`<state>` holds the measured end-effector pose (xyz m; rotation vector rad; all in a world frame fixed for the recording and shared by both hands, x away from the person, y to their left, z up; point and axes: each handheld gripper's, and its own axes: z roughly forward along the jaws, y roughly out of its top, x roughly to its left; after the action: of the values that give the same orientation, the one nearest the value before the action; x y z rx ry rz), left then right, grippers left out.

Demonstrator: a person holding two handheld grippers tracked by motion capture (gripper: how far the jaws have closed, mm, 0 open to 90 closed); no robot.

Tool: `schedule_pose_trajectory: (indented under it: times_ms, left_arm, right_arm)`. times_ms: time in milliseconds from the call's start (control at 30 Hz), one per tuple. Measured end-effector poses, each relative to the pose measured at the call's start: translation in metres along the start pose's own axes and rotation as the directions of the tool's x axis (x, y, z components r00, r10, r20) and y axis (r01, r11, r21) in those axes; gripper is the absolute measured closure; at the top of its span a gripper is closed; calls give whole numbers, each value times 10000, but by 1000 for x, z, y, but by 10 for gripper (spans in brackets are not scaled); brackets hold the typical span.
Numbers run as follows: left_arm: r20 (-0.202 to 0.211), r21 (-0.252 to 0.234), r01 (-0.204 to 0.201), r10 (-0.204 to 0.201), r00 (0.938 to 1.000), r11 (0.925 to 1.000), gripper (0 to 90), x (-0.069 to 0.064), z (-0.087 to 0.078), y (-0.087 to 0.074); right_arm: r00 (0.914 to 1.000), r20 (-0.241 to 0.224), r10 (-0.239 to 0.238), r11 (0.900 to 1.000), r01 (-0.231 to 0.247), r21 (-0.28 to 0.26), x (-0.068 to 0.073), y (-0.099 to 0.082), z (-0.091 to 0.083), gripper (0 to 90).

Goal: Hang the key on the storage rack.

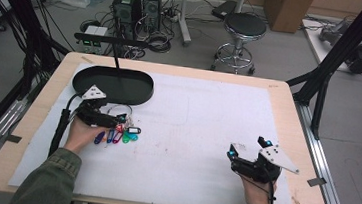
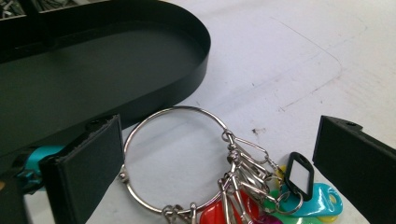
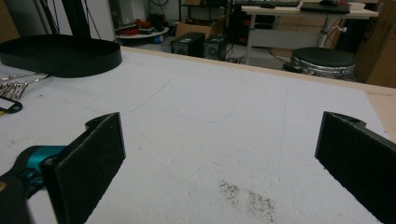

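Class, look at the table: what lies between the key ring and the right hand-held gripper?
Nothing: in the high view only bare white mat lies between the key ring and the right hand-held gripper.

Black oval tray (image 1: 113,84), round stool (image 1: 245,25), two computer towers (image 1: 138,5)

On the bench (image 1: 288,112), the key ring (image 1: 118,111) lies just before the tray (image 1: 135,90), left tool (image 1: 119,121) over it.

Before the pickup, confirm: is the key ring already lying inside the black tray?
No: in the left gripper view the key ring lies on the white table cover just outside the black tray, between the open left gripper jaws.
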<state>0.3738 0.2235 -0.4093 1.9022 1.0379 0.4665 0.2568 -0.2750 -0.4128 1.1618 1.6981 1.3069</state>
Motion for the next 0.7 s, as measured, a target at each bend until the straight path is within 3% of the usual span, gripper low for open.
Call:
schedule_pose_trajectory:
  times_ms: [200,433,700]
  left_arm:
    - [201,566,202,-214,9996,9982,27,1,9,1]
    - [437,1233,96,-151,9989,9923,27,-1,20,2]
    - [571,1448,151,-236,9981,9893,111,2,24,1]
  right_arm:
    - [10000,4,-53,10000,53,76,1,-1,-1,5]
    - [9998,-4,-193,9998,193,89,1,-1,0,5]
    - [9995,-37,-306,9993,306,190,3,-1,1,5]
